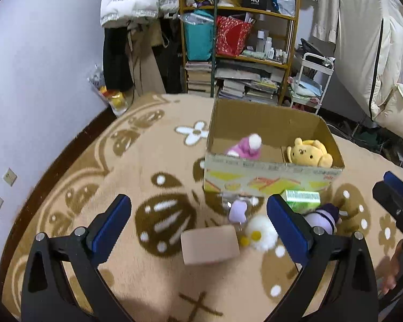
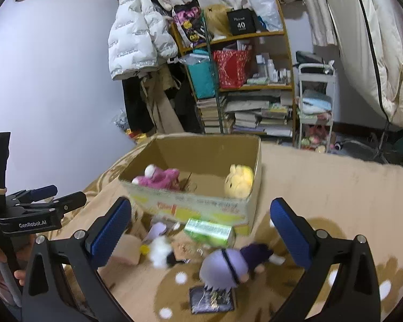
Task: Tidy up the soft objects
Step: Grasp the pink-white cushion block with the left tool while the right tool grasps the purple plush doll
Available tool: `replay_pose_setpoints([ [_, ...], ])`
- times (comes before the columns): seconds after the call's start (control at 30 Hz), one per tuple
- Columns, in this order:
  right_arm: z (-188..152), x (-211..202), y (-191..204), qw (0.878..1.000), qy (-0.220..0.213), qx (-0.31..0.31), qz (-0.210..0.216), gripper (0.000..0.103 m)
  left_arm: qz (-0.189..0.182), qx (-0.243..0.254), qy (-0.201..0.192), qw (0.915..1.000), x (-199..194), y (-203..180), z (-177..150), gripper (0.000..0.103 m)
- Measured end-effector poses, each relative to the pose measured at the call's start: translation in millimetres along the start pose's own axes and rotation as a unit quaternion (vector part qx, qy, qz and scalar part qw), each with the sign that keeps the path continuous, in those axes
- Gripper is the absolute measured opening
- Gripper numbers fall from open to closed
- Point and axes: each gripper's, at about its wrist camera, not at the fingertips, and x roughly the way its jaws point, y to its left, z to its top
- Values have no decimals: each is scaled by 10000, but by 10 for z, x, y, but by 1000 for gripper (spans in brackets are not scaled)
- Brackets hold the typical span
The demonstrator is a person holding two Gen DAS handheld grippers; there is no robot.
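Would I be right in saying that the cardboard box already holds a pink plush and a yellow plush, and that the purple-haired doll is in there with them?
Not quite: the purple-haired doll lies on the carpet outside the cardboard box, as the right wrist view shows. The pink plush and yellow plush are inside.

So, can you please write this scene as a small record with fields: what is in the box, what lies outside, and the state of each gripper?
container: cardboard box on the carpet, open top
inside box: pink plush; yellow plush
outside, in front of box: purple-haired doll; white fluffy toy; green packet; small tan box
left gripper: open, empty
right gripper: open, empty
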Motion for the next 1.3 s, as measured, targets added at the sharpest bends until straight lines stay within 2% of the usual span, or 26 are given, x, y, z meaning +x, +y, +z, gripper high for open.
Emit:
replay_pose_setpoints([
  [0.27,-198,138,-75,9987,475,126,-156,103,29,-20,414,9991,233,44,-128,100],
  [0.57,-299,517,-267,9937,975,468,-294,103,-156,-77,985,9950,659,51,-176,100],
  [0.7,-348,673,-347,9902,1198,618,-363,103,-277,-114,1326,9907,839,8,-202,100],
  [0.87,-431,875,-450,9847,1476,718,-579,103,-173,15,1617,9867,1032,-53,-252,100],
  [1.17,-581,1125,-598,9733,1991,955,-627,103,-197,3,2309,9728,1382,-44,-350,100],
  [1.27,-606,1187,-586,9715,2082,895,-695,103,-193,13,2410,9703,1444,-52,-379,97],
  [1.3,-615,1205,-589,9708,2114,878,-711,103,-194,-1,2449,9694,1465,-45,-389,92],
])
